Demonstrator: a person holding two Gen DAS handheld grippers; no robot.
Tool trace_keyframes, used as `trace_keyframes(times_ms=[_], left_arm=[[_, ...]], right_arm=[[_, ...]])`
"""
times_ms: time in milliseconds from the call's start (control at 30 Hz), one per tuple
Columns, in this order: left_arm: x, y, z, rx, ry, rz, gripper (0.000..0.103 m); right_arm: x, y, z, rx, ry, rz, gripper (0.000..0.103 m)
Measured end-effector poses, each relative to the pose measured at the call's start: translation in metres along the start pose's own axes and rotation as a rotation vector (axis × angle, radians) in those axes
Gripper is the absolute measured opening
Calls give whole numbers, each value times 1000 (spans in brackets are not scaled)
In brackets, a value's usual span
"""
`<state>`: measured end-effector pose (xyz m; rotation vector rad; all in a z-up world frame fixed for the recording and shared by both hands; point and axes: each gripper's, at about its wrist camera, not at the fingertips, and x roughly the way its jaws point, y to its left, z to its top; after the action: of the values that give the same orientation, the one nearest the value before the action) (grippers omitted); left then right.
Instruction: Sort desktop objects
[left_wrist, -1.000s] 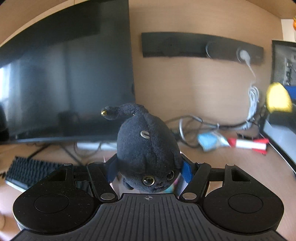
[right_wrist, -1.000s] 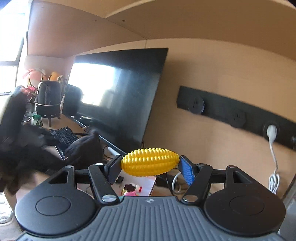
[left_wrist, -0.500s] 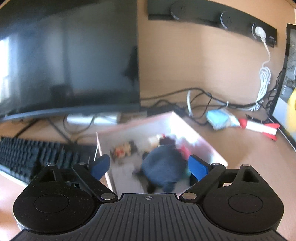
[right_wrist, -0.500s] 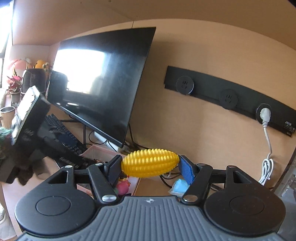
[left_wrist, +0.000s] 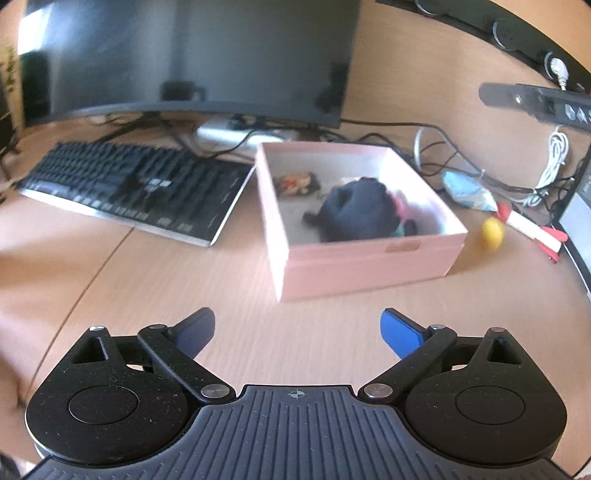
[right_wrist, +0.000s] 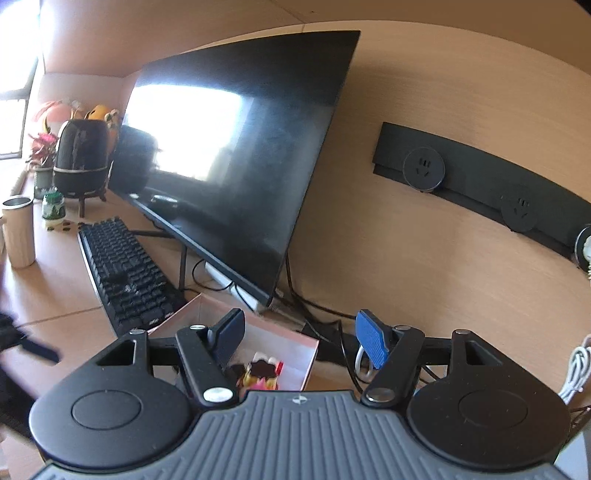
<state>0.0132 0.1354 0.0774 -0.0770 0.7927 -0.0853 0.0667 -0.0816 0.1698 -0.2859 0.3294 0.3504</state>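
Observation:
A pink box (left_wrist: 369, 258) stands on the desk in the left wrist view. A black plush toy (left_wrist: 354, 210) lies inside it, beside a small figure (left_wrist: 295, 182). My left gripper (left_wrist: 297, 330) is open and empty, in front of the box over bare desk. A yellow corn toy (left_wrist: 492, 229) shows just right of the box, blurred; I cannot tell whether it rests on the desk. My right gripper (right_wrist: 299, 338) is open and empty above the box (right_wrist: 295, 345), where a small figure (right_wrist: 262, 371) shows.
A black keyboard (left_wrist: 129, 184) lies left of the box, a monitor (left_wrist: 192, 55) behind it. Cables, a blue packet (left_wrist: 467, 188) and a red-and-white object (left_wrist: 532, 232) lie to the right. A cup (right_wrist: 18, 230), plants and a black pot (right_wrist: 81, 155) stand far left.
My left gripper dropped the black plush into the box and pulled back toward the near desk. My right gripper opened and let go of the yellow corn.

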Motion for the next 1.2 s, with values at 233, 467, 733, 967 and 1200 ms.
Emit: trace_keyframes(times_ms=[233, 467, 733, 967, 1200], left_arm=[[-4, 8, -20, -64, 34, 29, 100], [4, -14, -16, -38, 46, 3, 100], [7, -42, -9, 1, 50, -34, 100], [13, -54, -13, -5, 101, -28, 101], [10, -66, -17, 7, 98, -27, 101]], right_arm=[[35, -2, 2, 59, 74, 109, 67], [41, -4, -32, 149, 137, 48, 67], [43, -103, -116, 280, 295, -430, 55], [32, -166, -189, 458, 458, -596, 56], [27, -170, -206, 523, 461, -527, 36]])
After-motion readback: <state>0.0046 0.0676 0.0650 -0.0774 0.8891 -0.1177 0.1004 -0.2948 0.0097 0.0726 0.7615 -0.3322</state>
